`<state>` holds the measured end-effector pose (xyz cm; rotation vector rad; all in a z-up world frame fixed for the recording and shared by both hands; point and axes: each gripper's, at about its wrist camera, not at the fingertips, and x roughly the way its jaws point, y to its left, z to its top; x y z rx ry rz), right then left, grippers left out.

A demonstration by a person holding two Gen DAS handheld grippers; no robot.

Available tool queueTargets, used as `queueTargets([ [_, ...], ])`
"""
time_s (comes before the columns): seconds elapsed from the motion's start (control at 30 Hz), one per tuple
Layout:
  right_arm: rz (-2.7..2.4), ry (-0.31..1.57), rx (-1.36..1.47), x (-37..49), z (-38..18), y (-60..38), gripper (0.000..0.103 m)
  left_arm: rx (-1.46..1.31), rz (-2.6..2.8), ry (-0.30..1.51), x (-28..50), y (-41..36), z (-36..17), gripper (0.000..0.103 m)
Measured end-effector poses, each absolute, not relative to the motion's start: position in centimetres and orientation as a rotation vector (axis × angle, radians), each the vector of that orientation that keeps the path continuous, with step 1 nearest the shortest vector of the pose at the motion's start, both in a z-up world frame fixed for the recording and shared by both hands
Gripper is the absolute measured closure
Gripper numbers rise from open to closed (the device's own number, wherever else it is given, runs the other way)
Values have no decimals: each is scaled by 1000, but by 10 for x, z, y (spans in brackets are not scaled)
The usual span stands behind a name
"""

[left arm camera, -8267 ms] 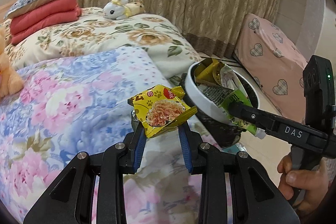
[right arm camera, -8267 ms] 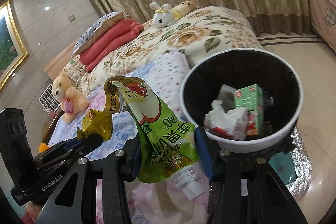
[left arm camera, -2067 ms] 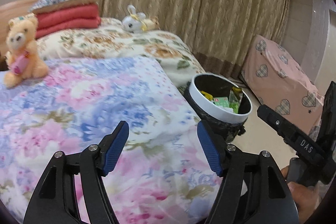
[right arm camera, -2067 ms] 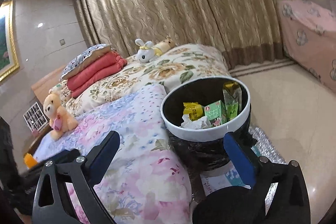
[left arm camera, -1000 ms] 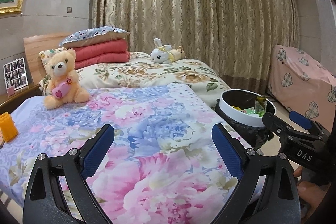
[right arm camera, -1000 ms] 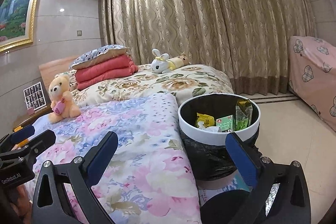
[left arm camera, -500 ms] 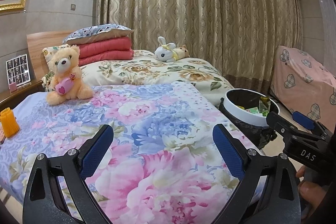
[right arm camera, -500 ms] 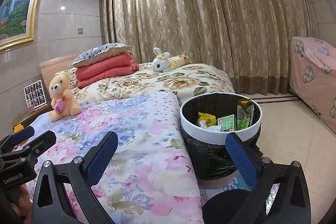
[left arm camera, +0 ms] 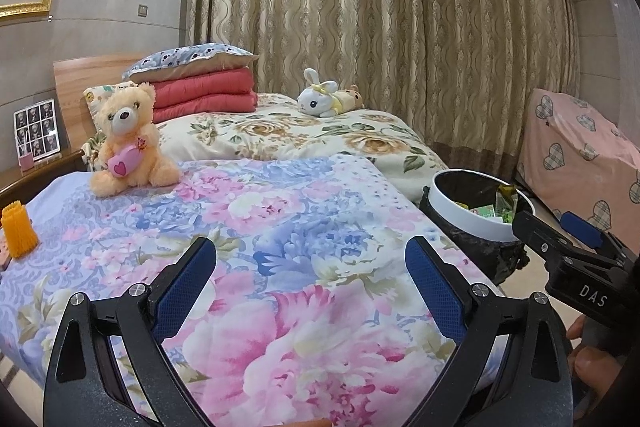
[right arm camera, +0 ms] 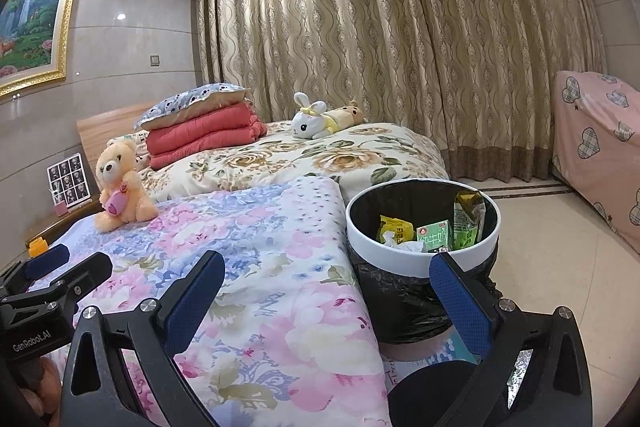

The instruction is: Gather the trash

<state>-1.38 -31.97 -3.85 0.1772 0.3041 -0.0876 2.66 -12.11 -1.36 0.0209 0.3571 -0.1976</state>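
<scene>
Both wrappers now lie in the bin [right arm camera: 420, 265].

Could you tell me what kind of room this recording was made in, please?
It looks like a home bedroom. A bed with floral covers fills the view, with a folded red quilt and pillow at its head, a teddy bear sitting on it, and long curtains behind.

Trash bin [right arm camera: 420, 259] base behind right tool's finger [right arm camera: 460, 291].
</scene>
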Motion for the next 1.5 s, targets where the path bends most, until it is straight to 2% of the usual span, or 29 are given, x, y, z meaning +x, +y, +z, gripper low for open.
queueTargets([
  [1.5,-74,305,177,-12,-33,-314,0,24,-199,360,25,-119,-15,5],
])
